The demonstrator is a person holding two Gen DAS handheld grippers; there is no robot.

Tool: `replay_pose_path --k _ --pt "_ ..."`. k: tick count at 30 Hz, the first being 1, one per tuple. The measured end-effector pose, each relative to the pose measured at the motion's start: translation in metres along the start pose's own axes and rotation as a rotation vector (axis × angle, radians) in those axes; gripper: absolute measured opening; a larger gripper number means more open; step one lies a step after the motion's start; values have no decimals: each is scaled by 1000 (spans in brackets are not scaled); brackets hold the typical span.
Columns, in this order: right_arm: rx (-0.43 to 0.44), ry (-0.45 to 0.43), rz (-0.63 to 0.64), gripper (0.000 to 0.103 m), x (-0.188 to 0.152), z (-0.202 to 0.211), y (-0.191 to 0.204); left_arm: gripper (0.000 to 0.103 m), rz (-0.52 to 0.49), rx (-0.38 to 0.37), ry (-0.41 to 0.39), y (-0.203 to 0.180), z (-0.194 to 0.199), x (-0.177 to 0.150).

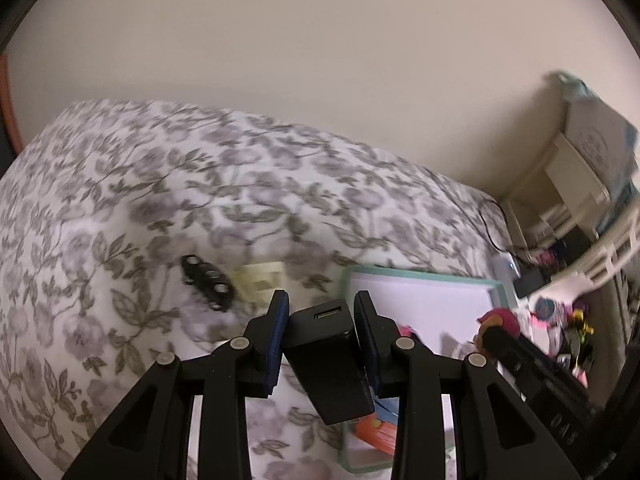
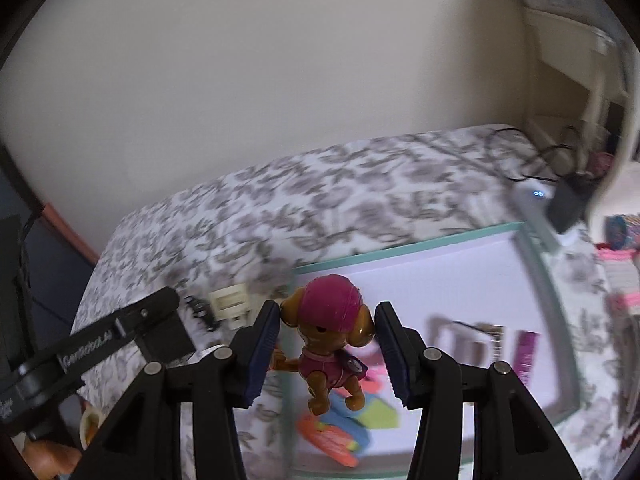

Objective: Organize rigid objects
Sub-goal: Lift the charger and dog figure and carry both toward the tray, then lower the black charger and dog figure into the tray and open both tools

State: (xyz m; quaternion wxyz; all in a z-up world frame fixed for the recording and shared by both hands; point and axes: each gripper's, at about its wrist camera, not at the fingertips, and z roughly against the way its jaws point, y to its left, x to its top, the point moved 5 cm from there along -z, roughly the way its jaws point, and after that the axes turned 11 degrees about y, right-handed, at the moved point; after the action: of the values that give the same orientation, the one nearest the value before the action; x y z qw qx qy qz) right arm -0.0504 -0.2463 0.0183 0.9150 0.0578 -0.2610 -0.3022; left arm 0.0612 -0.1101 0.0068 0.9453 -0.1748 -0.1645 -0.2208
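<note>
Two objects were held aloft over a floral-covered bed, one in each claw.

A black block-shaped adapter (image 1: 326, 364) was clamped between the pads of the left claw (image 1: 322, 308), above the bed (image 1: 160, 184) and the near edge of a teal-rimmed tray (image 1: 424, 276). A brown toy dog figure (image 2: 328, 336) with a magenta cap was gripped by its head in the right claw (image 2: 326, 320), over the tray's left rim. A black perforated strip (image 1: 206, 282) and a cream part (image 1: 262, 280) were seen lying on the bedcover, just beside each other.
</note>
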Motion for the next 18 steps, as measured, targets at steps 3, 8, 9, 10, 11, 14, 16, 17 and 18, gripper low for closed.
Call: replay_pose_path --k 3,8,9,10,11,14,16,17,18 --pt "-37 -11 -49 52 2 7 -29 35 -49 -19 10 -23 -4 -8" --pt "-80 -17 -141 52 2 13 -76 35 -118 -36 45 -56 -18 -24" --pt "-88 -17 -158 52 1 14 -84 35 -131 -34 50 -61 -21 -27" --pt "-100 -17 -176 52 1 15 -93 35 -147 -33 56 -67 -24 -30" --pt "-121 -17 -194 52 1 16 -104 35 -166 -33 63 -74 -27 -34" --pt "-162 -18 -219 52 -1 18 -121 35 -203 -44 84 -91 -35 -46" --pt "-186 -16 -228 52 -2 19 -130 35 -220 -52 101 -100 -41 -52" --pt "-201 -14 -230 52 -2 19 -134 35 -227 -55 110 -105 -45 -55" --pt "-212 -11 -231 52 -3 18 -137 35 -233 -55 116 -107 -47 -57"
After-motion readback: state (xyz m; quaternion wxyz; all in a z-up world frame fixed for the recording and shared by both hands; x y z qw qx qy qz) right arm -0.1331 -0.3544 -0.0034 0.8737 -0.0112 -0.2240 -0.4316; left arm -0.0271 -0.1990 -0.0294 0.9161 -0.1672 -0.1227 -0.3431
